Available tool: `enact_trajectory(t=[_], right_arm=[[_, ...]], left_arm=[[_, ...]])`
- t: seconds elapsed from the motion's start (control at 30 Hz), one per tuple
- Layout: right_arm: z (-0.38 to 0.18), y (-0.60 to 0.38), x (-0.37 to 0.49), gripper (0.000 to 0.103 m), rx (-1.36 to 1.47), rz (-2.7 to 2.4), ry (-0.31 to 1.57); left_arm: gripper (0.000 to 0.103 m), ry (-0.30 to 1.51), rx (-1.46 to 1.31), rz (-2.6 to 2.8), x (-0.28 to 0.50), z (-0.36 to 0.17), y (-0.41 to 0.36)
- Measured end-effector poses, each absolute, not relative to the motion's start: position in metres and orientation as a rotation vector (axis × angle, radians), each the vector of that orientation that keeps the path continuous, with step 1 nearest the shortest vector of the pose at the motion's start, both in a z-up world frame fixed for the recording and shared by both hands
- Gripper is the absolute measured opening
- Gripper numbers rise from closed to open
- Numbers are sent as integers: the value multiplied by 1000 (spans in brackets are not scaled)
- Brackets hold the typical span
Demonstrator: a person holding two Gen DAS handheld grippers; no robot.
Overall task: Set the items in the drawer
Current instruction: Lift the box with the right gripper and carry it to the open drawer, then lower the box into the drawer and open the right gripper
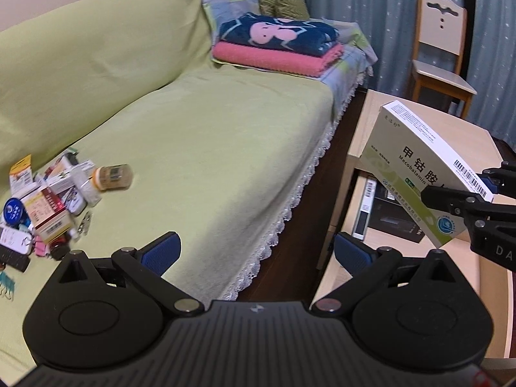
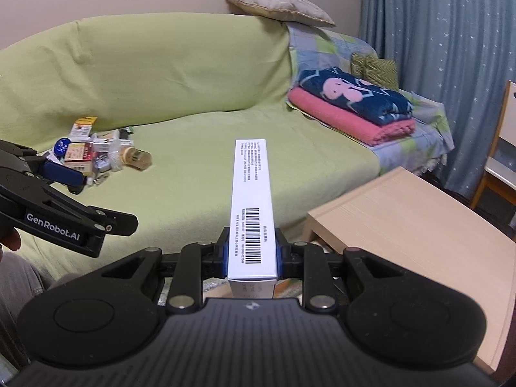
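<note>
Right fingers (image 2: 252, 254) clamp medicine box (image 2: 252, 193) | left fingers (image 1: 258, 253) spread, empty

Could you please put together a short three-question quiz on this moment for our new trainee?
1. True or false: the right gripper is shut on the Mecobalamin medicine box.
2. Multiple choice: where is the pile of small items that are not yet put away? A) on the wooden chair B) on the green sofa cover C) on the folded towels
3. Fill in: the left gripper is ____ and holds nothing.

Key
1. True; the box sits clamped between the blue pads.
2. B; the pile lies on the seat, with a tan pill bottle on its side beside it.
3. Open; its fingers stand wide apart.
</note>
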State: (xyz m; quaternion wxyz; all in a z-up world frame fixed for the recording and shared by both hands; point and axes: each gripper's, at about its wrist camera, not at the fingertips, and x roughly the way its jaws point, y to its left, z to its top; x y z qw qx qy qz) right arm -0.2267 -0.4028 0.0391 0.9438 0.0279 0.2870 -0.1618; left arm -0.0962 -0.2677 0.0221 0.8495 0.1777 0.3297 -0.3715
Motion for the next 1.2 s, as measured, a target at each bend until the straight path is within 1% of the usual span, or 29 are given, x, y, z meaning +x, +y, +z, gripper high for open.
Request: enact_trajectory(t=[0.23,0.5,1.2], right_arm=[[25,-428,-248,21,72,-379,637],[-6,-449,-267,21,108,-396,737],[-86,-465,-249,21,154,-321,914]], left_arm=[[102,700,399,-807,-102,17,-281],[102,709,427,-823,-105,11,-294],[102,730,465,-843,-108,-4,-311]])
